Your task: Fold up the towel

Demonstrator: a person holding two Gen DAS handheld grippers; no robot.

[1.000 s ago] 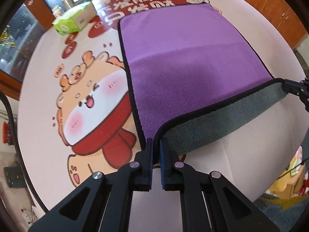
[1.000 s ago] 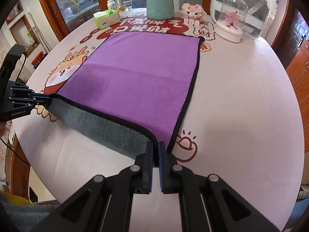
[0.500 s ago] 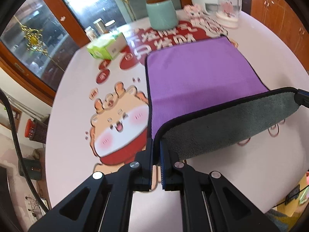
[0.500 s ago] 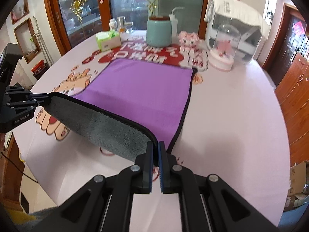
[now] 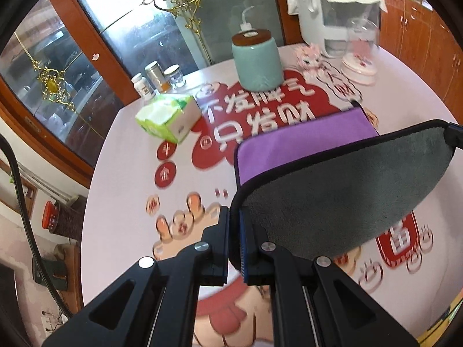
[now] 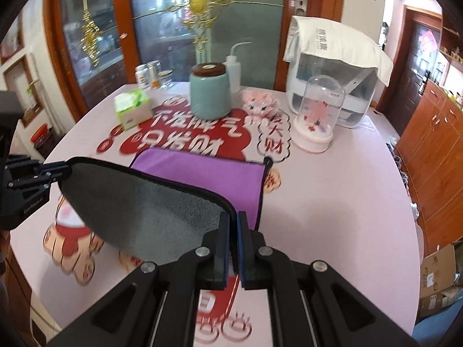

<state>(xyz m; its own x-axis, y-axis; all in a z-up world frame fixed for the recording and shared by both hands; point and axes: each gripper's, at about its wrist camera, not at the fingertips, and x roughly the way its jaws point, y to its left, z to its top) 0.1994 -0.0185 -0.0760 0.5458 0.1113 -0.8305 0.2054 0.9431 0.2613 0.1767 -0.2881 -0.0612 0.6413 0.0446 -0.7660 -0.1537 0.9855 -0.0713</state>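
The towel (image 5: 341, 199) is purple on top, grey underneath, with black edging. Its near edge is lifted and curls over toward the far edge, so the grey underside (image 6: 139, 208) faces me. The purple far part (image 6: 202, 170) still lies on the table. My left gripper (image 5: 235, 219) is shut on the near left corner. My right gripper (image 6: 233, 222) is shut on the near right corner. The right gripper shows at the right edge of the left wrist view (image 5: 455, 136), and the left gripper at the left edge of the right wrist view (image 6: 43, 173).
A round table (image 6: 332, 202) with a cartoon-print cloth holds a green tissue box (image 5: 166, 118), a teal jar (image 5: 257, 60), a pink toy (image 6: 260, 104), a glass dome (image 6: 318, 115), a white appliance (image 6: 332, 81) and small bottles (image 5: 156, 78) along the far side. Cabinets stand behind.
Both grippers have lifted the towel's near edge higher and carried it toward the far side. More grey underside shows and less purple is visible.
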